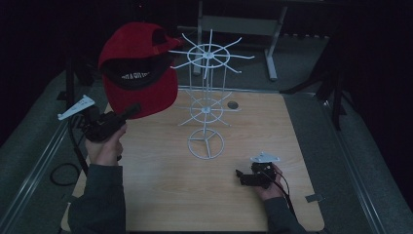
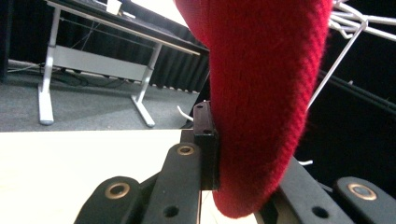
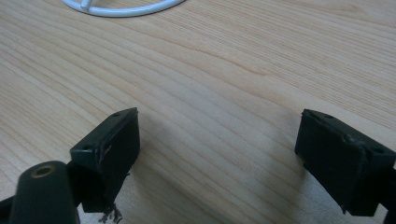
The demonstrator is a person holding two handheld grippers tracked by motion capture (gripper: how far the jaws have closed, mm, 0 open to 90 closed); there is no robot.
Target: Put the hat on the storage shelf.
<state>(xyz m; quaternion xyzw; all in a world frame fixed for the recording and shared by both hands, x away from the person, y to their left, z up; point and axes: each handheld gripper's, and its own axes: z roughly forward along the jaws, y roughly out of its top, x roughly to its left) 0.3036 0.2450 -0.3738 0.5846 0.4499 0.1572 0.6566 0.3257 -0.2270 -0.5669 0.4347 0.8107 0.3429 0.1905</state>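
The left gripper (image 1: 130, 111) is clenched on the brim of the red cap (image 1: 139, 68) — lifted above the table's (image 1: 160, 195) left side, beside the white wire rack (image 1: 207, 97) — while the right gripper (image 1: 239, 174), jaws spread wide and holding nothing, rests low over the bare wood near the rack's ring base.

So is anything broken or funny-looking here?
One small thing: the right gripper has frayed threads hanging off the pad of one of its fingers, so that pad looks worn. The red cap and white wire rack look fine.
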